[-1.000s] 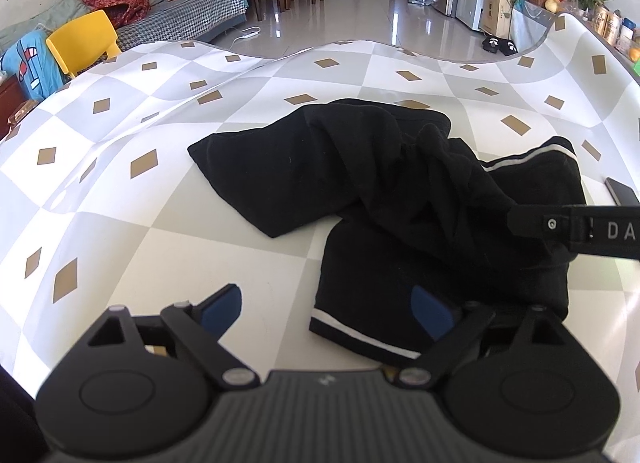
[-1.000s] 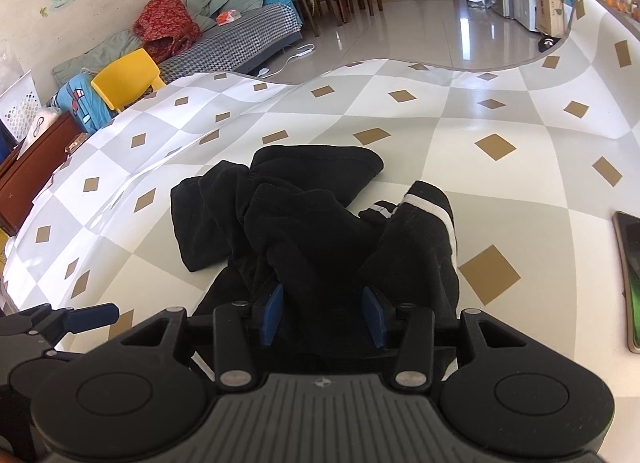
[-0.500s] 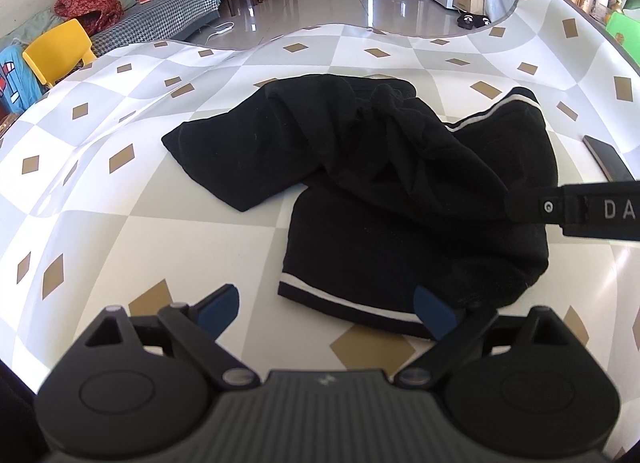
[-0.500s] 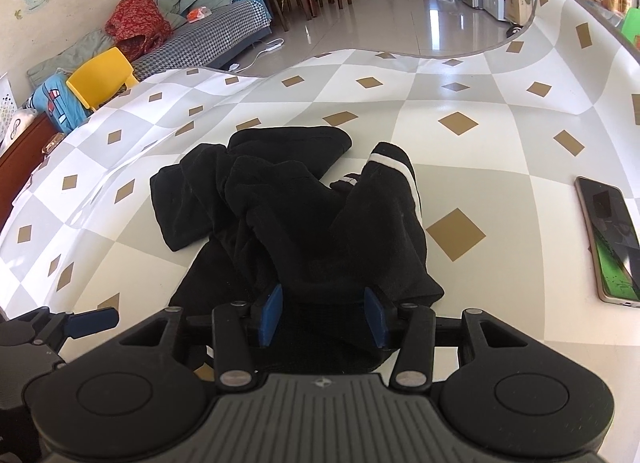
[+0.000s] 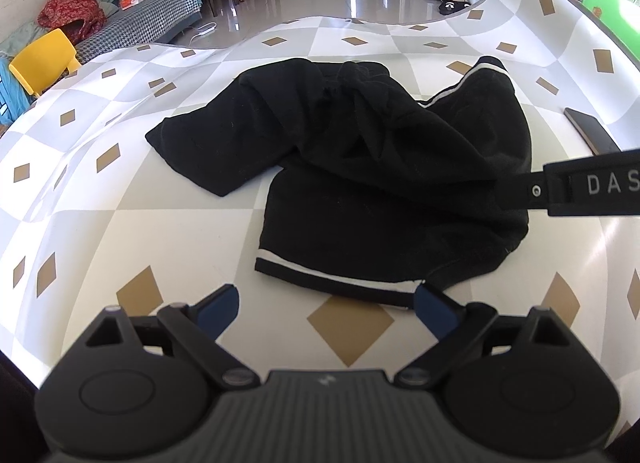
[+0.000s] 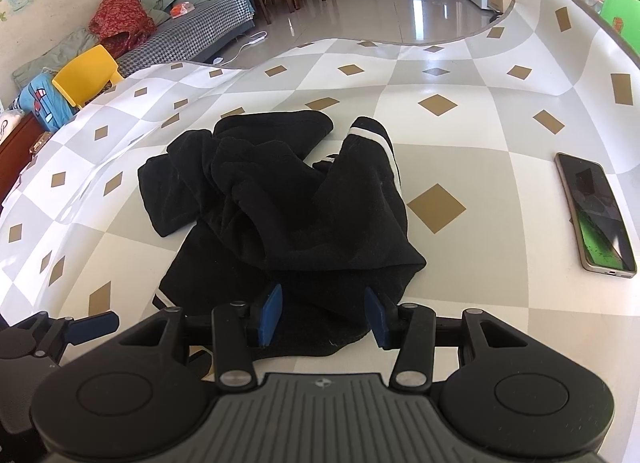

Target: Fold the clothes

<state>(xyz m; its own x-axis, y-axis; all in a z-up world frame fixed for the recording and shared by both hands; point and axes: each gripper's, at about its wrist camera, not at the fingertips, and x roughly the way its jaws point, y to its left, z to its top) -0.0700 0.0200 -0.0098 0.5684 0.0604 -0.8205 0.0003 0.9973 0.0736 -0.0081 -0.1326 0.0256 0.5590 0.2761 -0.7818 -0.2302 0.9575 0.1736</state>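
A black garment [image 5: 380, 183] with white-striped hems lies crumpled on the checkered tablecloth [image 5: 120, 243]. My left gripper [image 5: 326, 303] is open and wide. The striped hem runs just beyond its tips, and its right pad touches the hem's corner. In the right wrist view the garment [image 6: 288, 215] bunches up in front of my right gripper [image 6: 324, 311]. Black fabric fills the gap between its blue pads, which press on a thick fold at the garment's near edge. From the left wrist view, a right finger [image 5: 580, 187] reaches into the garment's right side, where the creases converge.
A phone [image 6: 596, 215] lies flat on the table to the right of the garment, also in the left view as the phone [image 5: 592, 135]. The cloth's far edge curls up. Beyond it are a yellow chair [image 5: 44, 59], a sofa and a shiny floor.
Both grippers have drawn back toward the near edge. The striped hem that lay between the left pads now sits just past their tips. More of the phone shows on the right.
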